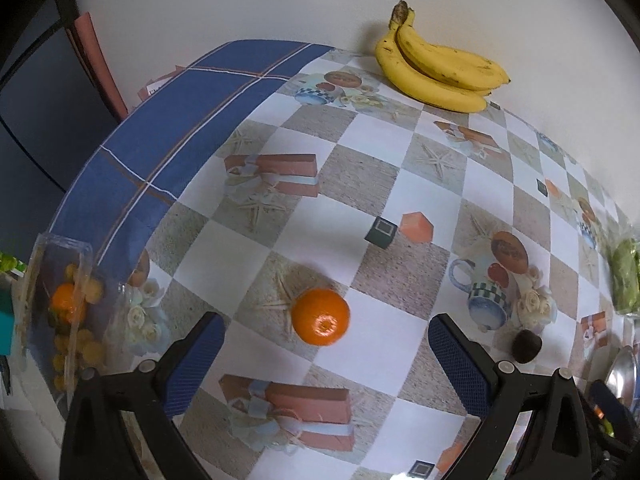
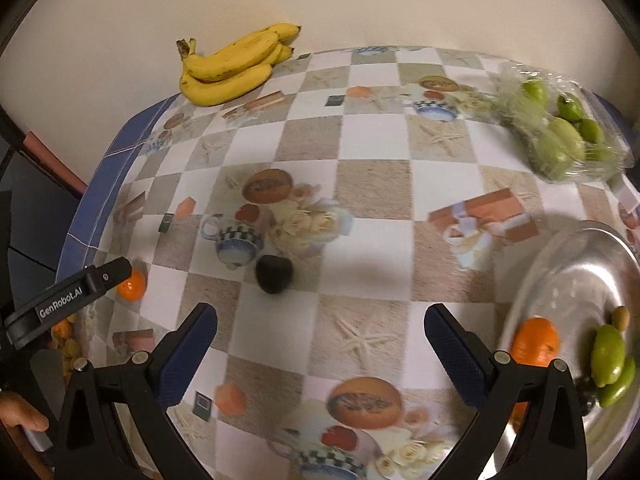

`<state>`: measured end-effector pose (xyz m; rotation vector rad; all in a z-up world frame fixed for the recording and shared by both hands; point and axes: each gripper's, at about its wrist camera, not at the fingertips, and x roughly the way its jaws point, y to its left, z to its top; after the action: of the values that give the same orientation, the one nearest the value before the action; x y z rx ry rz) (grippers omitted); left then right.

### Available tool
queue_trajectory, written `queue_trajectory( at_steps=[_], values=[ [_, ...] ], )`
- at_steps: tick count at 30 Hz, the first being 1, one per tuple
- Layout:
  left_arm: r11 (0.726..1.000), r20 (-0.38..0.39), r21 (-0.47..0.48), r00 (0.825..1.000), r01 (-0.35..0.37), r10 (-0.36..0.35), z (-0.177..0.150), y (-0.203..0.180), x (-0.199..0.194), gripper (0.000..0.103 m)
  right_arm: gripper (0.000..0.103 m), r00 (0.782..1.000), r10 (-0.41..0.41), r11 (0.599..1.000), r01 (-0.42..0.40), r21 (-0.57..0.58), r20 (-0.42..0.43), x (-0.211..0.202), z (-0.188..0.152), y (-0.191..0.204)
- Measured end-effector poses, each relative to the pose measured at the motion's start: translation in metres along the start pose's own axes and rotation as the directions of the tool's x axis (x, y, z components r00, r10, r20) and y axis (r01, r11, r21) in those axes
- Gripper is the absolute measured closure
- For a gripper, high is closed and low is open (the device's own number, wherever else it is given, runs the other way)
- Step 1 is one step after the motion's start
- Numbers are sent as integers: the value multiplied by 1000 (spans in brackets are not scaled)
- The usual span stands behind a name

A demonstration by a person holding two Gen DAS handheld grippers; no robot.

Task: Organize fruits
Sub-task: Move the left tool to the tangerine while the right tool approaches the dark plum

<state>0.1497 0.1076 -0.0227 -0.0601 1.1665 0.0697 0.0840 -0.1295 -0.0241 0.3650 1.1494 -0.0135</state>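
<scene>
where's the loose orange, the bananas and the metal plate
orange (image 1: pixel 320 317), left wrist view, middle of its peel
bananas (image 1: pixel 436 68), left wrist view, middle of the bunch
metal plate (image 2: pixel 576 264), right wrist view, bare inner surface near its rim

A round orange (image 1: pixel 320 317) is set on the checked, picture-printed tablecloth (image 1: pixel 384 184), between and just ahead of the spread fingers of the left gripper (image 1: pixel 324 364). A small dark avocado (image 1: pixel 527 345) lies to its right. A bunch of yellow bananas (image 1: pixel 436 68) is placed at the far edge against the wall. A clear plastic box of fruit (image 1: pixel 68 312) stands at the left. At the right, a shiny metal tray (image 2: pixel 576 280) holds an orange (image 2: pixel 535 340) and green fruits (image 2: pixel 608 354); behind it lies a clear bag of green fruit (image 2: pixel 560 136).
</scene>
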Motion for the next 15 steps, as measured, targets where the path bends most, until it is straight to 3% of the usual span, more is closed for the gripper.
queue_trajectory(
  at_steps=[7,13,15],
  values=[
    [998,4,5,998,63,-63,4,8,5,0,0,999,23,999,-24,-30,-32,21,7,22],
    [998,-6,35,998,55,-55,4,1,11,2,0,999,-6,999,4,-33,-47,35,13,30],
    [998,-23,27,998,60,-59,4,2,15,5,7,999,-12,999,11,-36,-51,38,14,31]
  ],
)
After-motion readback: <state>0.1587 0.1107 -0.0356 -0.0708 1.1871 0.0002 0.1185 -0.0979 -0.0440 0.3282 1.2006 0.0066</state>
